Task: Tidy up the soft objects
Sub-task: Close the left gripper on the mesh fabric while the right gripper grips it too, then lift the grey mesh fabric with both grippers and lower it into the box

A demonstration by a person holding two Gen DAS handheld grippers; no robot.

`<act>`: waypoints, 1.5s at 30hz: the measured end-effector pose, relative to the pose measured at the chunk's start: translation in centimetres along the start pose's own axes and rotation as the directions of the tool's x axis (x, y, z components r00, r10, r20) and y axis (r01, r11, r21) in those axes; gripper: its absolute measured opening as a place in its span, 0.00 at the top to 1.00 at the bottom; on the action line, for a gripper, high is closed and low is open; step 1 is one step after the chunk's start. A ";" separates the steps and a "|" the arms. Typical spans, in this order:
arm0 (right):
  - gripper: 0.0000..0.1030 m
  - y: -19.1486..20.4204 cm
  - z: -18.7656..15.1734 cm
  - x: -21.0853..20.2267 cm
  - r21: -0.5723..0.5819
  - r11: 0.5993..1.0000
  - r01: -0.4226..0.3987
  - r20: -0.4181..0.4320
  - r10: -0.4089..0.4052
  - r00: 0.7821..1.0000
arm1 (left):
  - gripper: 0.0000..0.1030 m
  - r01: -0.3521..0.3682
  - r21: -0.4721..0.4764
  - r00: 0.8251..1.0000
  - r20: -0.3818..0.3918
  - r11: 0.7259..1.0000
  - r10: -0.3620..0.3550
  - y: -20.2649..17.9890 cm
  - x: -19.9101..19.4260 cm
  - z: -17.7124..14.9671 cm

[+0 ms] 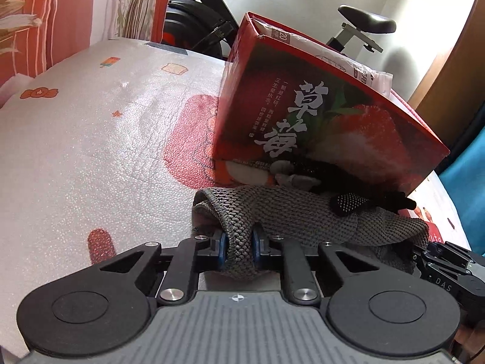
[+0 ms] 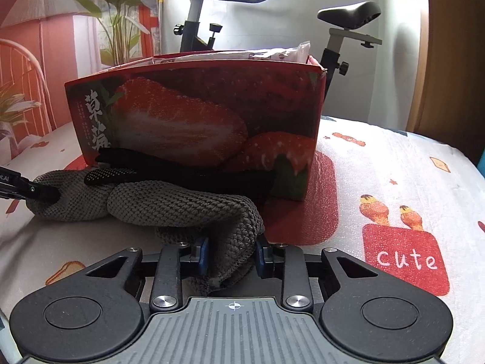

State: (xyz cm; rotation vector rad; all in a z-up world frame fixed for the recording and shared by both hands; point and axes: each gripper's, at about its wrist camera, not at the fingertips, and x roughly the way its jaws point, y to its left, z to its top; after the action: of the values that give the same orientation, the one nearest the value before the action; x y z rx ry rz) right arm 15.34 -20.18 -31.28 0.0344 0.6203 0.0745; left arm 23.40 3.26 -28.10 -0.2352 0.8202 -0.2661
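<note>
A grey knitted cloth (image 1: pixel 291 212) lies on the bed in front of a red strawberry box (image 1: pixel 318 112). My left gripper (image 1: pixel 238 247) is shut on one end of the cloth. My right gripper (image 2: pixel 232 256) is shut on the other end of the cloth (image 2: pixel 182 206). A black dotted glove (image 1: pixel 351 203) lies on the cloth against the box; it also shows in the right wrist view (image 2: pixel 112 174). The box (image 2: pixel 197 118) holds white plastic packets (image 2: pixel 291 51). The left gripper's tip (image 2: pixel 36 192) shows at the left of the right wrist view.
The bed has a white sheet (image 1: pixel 91 139) with red cartoon prints and the word "cute" (image 2: pixel 406 259). An exercise bike (image 2: pixel 348 21) stands behind the bed. Orange patterned curtains (image 1: pixel 45 15) hang at the left.
</note>
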 end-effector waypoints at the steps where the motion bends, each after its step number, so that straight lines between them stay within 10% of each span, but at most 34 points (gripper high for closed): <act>1: 0.76 0.3 0.0 -0.1 -0.014 1.000 0.000 0.001 0.000 1.000 | 0.83 -0.006 0.000 1.000 -0.002 1.000 0.006 0.1 -0.3 -0.3; 32: 0.81 2.5 -0.7 -3.9 -0.106 0.994 -0.024 0.031 0.027 0.999 | 0.88 -0.010 -0.056 0.999 0.043 0.998 0.012 1.4 -2.9 -3.0; 45: 0.85 0.4 5.1 -8.4 -0.046 0.998 -0.050 0.209 0.059 0.976 | 0.89 0.068 0.058 0.941 0.328 0.996 -0.084 -1.6 -10.0 1.1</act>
State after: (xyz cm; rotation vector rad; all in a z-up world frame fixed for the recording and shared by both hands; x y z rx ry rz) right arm 11.53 -20.47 -22.24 0.0201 0.4056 0.1349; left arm 17.42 5.08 -20.00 -0.2602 0.4724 -0.3082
